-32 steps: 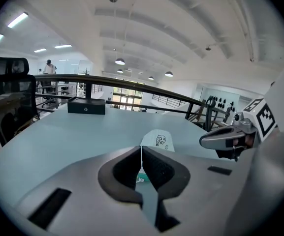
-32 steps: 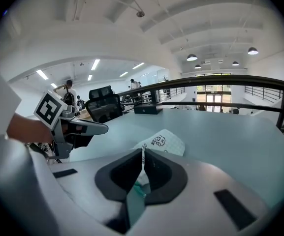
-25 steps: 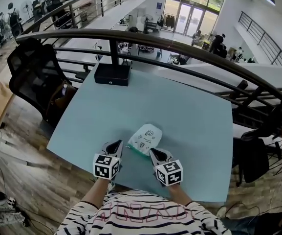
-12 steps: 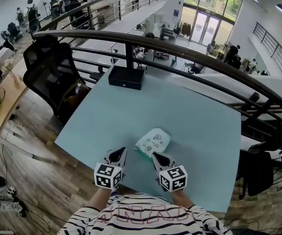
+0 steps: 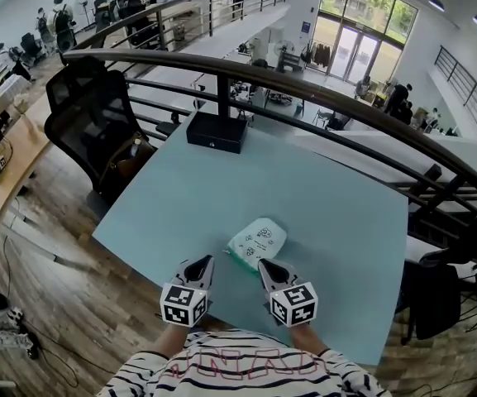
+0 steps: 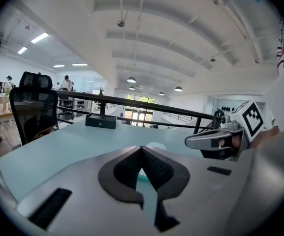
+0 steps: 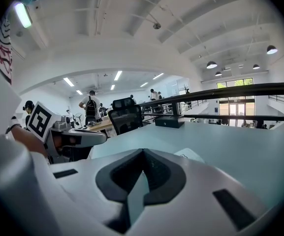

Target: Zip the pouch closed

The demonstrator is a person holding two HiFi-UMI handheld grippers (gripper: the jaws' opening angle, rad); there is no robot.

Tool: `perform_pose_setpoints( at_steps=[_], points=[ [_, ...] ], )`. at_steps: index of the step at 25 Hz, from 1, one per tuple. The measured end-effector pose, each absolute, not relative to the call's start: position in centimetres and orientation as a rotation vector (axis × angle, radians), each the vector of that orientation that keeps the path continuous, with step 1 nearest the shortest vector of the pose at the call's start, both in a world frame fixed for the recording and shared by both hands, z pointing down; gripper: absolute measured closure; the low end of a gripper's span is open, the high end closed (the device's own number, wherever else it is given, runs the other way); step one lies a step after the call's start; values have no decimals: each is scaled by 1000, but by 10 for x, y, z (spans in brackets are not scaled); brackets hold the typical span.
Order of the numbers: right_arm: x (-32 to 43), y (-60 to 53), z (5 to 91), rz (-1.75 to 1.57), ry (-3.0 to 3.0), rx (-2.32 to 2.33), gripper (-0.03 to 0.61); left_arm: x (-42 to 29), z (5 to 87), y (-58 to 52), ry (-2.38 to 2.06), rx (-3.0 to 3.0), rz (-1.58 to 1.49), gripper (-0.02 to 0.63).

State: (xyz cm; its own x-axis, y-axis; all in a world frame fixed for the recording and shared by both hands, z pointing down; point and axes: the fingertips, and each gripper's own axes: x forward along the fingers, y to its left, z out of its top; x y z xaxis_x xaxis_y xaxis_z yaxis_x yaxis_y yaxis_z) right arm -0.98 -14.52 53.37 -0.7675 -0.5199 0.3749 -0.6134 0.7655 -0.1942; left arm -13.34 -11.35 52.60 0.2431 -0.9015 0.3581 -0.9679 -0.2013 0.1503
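Note:
A small white pouch (image 5: 259, 241) with printed marks and a green edge lies flat on the pale blue table (image 5: 321, 197), near its front edge. My left gripper (image 5: 206, 260) hovers just left of the pouch's near end, jaws shut with nothing in them. My right gripper (image 5: 264, 264) hovers at the pouch's near right corner, also shut and empty. In the left gripper view the pouch (image 6: 155, 146) peeks out just beyond the closed jaw tips (image 6: 142, 148), and the right gripper (image 6: 215, 140) shows at the right. In the right gripper view the pouch (image 7: 190, 155) lies right of the tips (image 7: 142, 151).
A black box (image 5: 216, 131) sits at the table's far edge by a dark curved railing (image 5: 304, 85). A black office chair (image 5: 89, 126) stands left of the table. Beyond the railing lies an open hall with desks and people.
The head view has shifted, so table and pouch sit lower and further right in frame. Both grippers stay shut near the pouch's near end; the left one has drifted slightly.

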Motion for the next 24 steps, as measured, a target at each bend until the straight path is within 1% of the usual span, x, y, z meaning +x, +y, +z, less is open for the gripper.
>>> perform_pose_setpoints(
  at_steps=[24],
  points=[
    [-4,-141,535,436,-2653,878,552,-126,516,-101,-1756,2176,234,589]
  ],
)
